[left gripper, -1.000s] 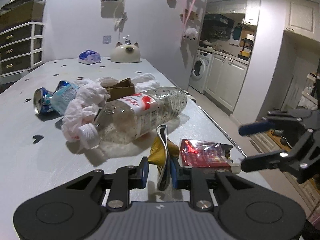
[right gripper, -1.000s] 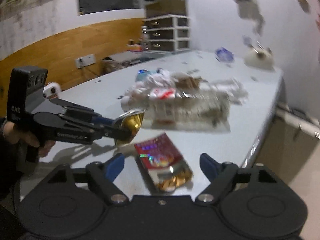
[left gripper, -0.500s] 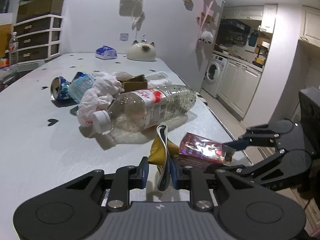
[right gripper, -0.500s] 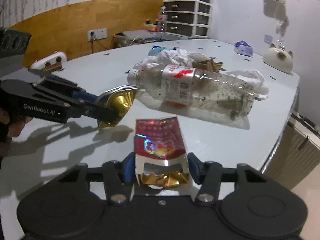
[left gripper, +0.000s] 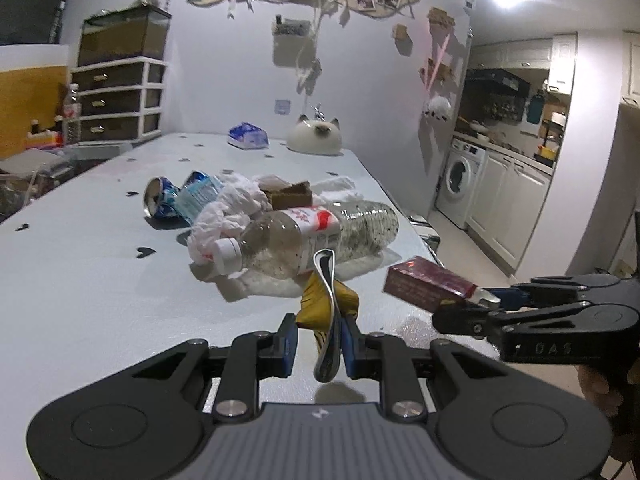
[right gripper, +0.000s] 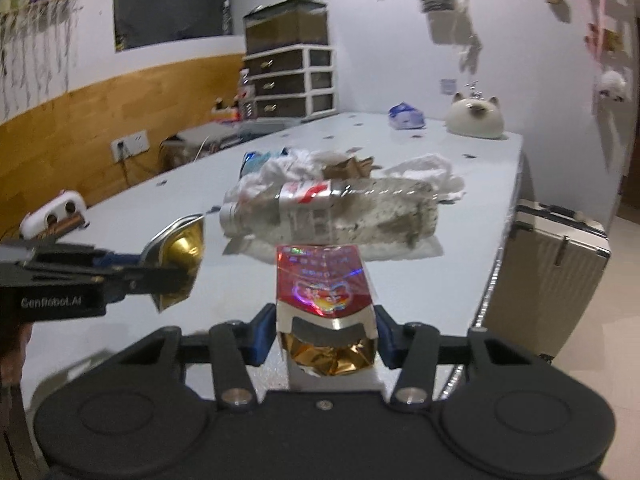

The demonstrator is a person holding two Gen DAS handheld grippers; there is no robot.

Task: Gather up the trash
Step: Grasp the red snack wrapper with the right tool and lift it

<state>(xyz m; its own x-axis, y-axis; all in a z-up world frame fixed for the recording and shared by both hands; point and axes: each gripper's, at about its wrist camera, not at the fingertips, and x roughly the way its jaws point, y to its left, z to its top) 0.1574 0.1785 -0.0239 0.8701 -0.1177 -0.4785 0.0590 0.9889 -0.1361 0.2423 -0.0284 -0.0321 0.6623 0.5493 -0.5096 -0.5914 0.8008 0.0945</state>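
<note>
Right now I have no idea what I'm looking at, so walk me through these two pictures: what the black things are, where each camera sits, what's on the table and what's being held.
There is no robot here. A person holds a two-finger tool in each hand, and each carries a wide-angle camera looking along its fingers. In the left camera's picture, the left hand-held gripper is shut on a gold wrapper. In the right camera's picture, the right hand-held gripper is shut on a red box, lifted off the white table. Still lying there: a clear plastic bottle, crumpled white tissue, a crushed can and torn cardboard. A cat figure sits at the far end.
</note>
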